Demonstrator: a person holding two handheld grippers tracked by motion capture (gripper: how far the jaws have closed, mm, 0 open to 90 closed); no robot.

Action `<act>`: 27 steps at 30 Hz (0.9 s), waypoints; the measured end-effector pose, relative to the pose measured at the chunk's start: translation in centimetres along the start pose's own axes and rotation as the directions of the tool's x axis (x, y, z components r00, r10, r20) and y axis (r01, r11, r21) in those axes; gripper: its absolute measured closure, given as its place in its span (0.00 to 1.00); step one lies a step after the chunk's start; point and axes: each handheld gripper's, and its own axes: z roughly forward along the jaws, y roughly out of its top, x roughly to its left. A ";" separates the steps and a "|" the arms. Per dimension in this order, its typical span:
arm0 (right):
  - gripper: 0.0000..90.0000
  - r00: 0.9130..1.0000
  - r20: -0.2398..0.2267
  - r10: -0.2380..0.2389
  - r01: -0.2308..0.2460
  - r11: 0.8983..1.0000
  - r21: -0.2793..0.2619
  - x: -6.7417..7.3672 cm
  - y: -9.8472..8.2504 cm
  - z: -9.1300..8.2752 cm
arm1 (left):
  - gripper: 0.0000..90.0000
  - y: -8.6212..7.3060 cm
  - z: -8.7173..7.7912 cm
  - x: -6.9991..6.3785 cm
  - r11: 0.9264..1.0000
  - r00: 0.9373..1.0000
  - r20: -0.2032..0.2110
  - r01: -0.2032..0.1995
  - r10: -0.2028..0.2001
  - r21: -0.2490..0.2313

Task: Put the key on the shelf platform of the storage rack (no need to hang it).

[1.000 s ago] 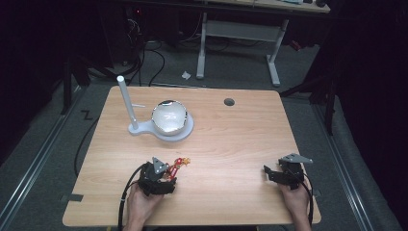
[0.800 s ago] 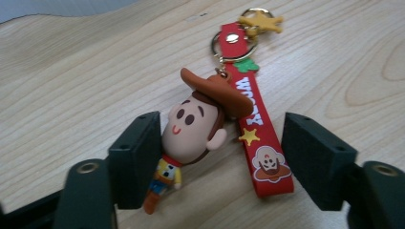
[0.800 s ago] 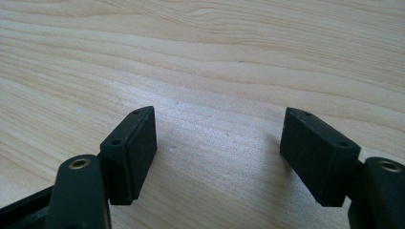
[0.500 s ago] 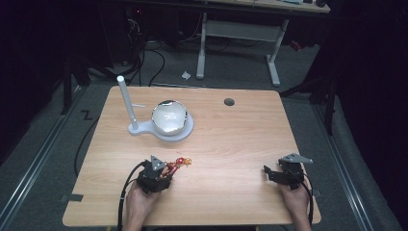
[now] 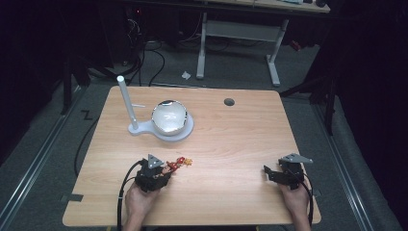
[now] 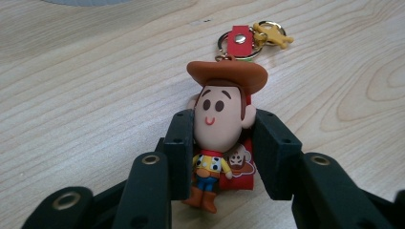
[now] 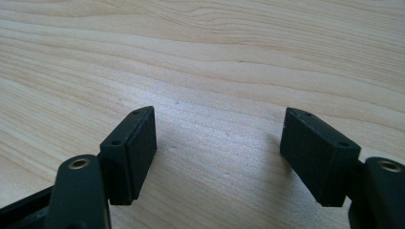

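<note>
Left hand-held gripper (image 6: 222,157) low over the near-left part of the worktop (image 5: 240,139), jaws partly closed around a cowboy-figure keychain (image 6: 219,124): left pad against the figure's cheek, right pad just beside the other, a sliver of gap possibly remaining, so firm pinch or loose bracket cannot tell. Figure lying on its back on the wood, brown hat pointing away from the jaws, boots toward them, a red tag beneath it. Beyond the hat, a red strap (image 6: 238,38) with a rivet, a key ring and a small yellow charm (image 6: 273,34). In the high view, keychain (image 5: 179,163) poking out ahead of left hand-held gripper (image 5: 159,174). Right hand-held gripper (image 7: 219,152) at the near-right edge (image 5: 275,174), jaws spread wide over bare wood. Farther back, left of centre, a white lamp base (image 5: 185,132) with a shiny dome (image 5: 169,116) and an upright white post (image 5: 126,101). Small round hole (image 5: 229,102) near the far edge.
</note>
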 end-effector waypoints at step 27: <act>0.31 1.000 -0.001 -0.001 0.001 1.000 0.000 0.0 0.0 0.0 | 0.69 4.4 -4.8 -3.4 0.995 0.982 0.157 0.102 -0.102 0.010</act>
